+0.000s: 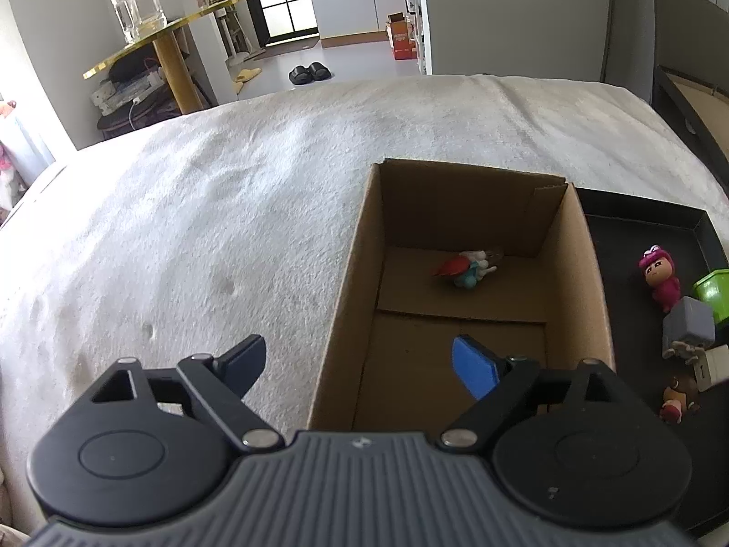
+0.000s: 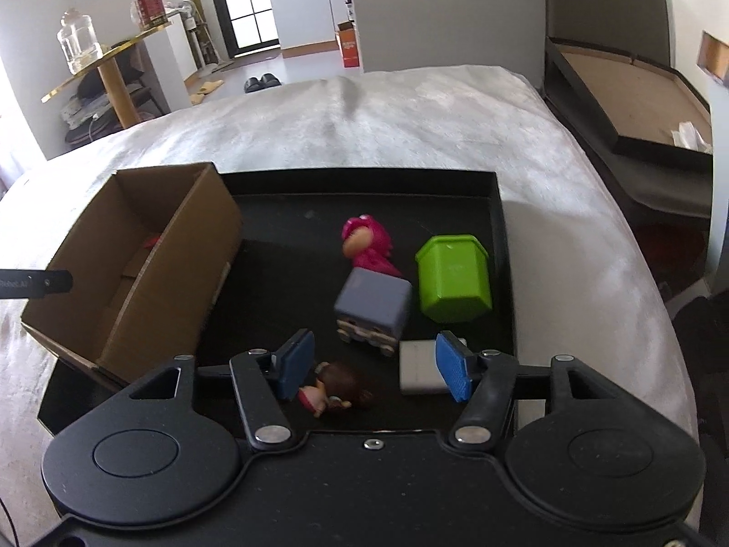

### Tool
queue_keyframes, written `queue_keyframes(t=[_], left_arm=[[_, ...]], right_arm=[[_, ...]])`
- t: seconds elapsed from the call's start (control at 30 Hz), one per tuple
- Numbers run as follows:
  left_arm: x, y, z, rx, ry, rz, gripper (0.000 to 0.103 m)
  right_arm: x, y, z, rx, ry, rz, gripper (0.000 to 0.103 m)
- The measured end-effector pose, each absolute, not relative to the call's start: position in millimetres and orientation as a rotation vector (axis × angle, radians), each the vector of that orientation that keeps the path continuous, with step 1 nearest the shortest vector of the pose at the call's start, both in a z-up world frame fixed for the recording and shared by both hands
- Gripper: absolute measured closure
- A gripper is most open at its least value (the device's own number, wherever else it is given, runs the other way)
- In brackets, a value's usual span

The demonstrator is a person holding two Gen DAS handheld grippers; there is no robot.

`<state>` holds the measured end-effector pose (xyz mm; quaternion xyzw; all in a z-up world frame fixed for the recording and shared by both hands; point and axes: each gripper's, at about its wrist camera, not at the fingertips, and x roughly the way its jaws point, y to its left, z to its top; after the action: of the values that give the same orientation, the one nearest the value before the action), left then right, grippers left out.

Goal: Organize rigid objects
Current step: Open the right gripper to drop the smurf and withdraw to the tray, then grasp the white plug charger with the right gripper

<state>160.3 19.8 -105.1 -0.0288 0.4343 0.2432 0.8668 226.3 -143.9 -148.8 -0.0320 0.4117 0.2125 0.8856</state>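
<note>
A brown cardboard box (image 1: 578, 246) (image 2: 200, 246) stands on the bed with one small red, white and teal figure (image 1: 467, 266) inside. Beside it a black tray (image 2: 501, 228) (image 1: 701, 228) holds a pink figure (image 2: 367, 246) (image 1: 658, 276), a green tub (image 2: 455, 278) on its side, a grey cube figure (image 2: 371, 307) (image 1: 688, 326), a white block (image 2: 421, 367) and a brown-haired doll (image 2: 339, 389). My left gripper (image 1: 360, 364) is open and empty over the box's near left wall. My right gripper (image 2: 373, 364) is open, low over the tray, its fingers either side of the doll.
The bed is covered with a white fuzzy blanket (image 1: 205, 228). A gold side table with glass jars (image 1: 136, 4) stands at the far left. A dark flat tray (image 2: 638, 91) lies beyond the bed's right edge. Black slippers (image 1: 310, 73) lie on the floor.
</note>
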Motion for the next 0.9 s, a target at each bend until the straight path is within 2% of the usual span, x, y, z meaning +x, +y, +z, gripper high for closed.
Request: queue_keyframes(t=[0.53,0.67,0.9], left_arm=[[173.1,6.4,-109.3,-0.018,0.923,0.536,0.013],[176.0,3.7,-113.4,-0.008,0.936,0.541,0.013],[181.6,-2.2,-115.9,0.010,0.950,0.536,0.013]], right_arm=[[247.1,-160.8,-185.9,-0.070,0.913,0.399,0.044],[252.0,-160.0,-191.9,-0.078,0.909,0.397,0.035],[262.0,-159.6,-203.6,-0.092,0.921,0.387,0.035]])
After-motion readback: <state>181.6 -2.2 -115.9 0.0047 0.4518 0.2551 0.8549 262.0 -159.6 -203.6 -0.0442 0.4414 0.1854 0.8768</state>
